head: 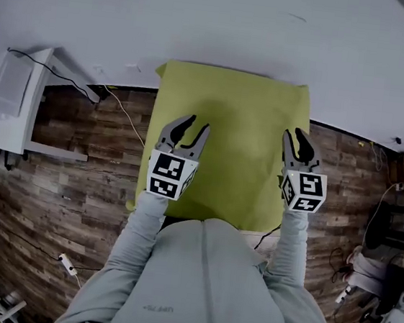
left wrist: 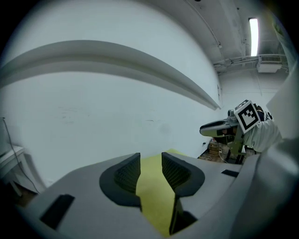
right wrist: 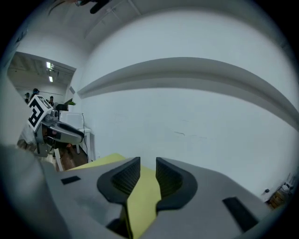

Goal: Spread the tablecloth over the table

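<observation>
A yellow-green tablecloth (head: pixel 230 139) lies flat over a small table that stands against the white wall. It covers the top, and its near edge hangs just in front of the person's grey hooded top. My left gripper (head: pixel 191 130) hovers over the cloth's near left part, jaws wide apart and empty. Over the near right part my right gripper (head: pixel 297 139) has its jaws closer together, but a gap shows between them. In the left gripper view, only the cloth (left wrist: pixel 152 186) below shows through the gap between the pads (left wrist: pixel 126 175). The right gripper view shows the same cloth (right wrist: pixel 142 196).
A white cabinet (head: pixel 13 99) stands at the left with cables running along the wooden floor (head: pixel 62 177). A power strip (head: pixel 67 263) lies at the lower left. Equipment and cables crowd the right side (head: pixel 389 301). The white wall (head: pixel 239 24) is right behind the table.
</observation>
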